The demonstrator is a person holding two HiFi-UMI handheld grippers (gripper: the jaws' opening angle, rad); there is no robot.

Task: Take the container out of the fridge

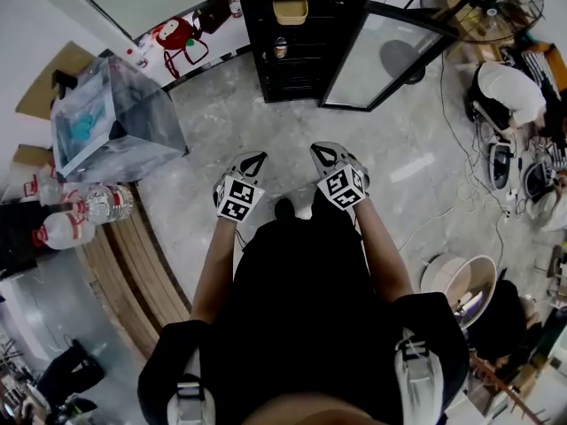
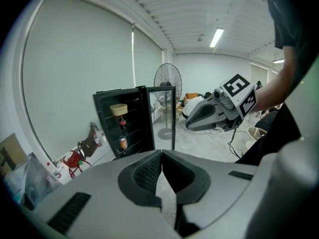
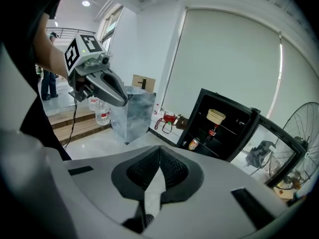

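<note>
Head view | left gripper [image 1: 251, 161] and right gripper [image 1: 324, 152] both closed, empty | container [image 1: 291, 11] well ahead, on fridge [image 1: 252, 35] top shelf | risk: reaching unopened would shove it back.

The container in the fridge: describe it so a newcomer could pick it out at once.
Find the black fridge with its glass door open. The container sits on its top shelf: a wide beige tub, unlike the dark bottle and can on lower shelves.
</note>
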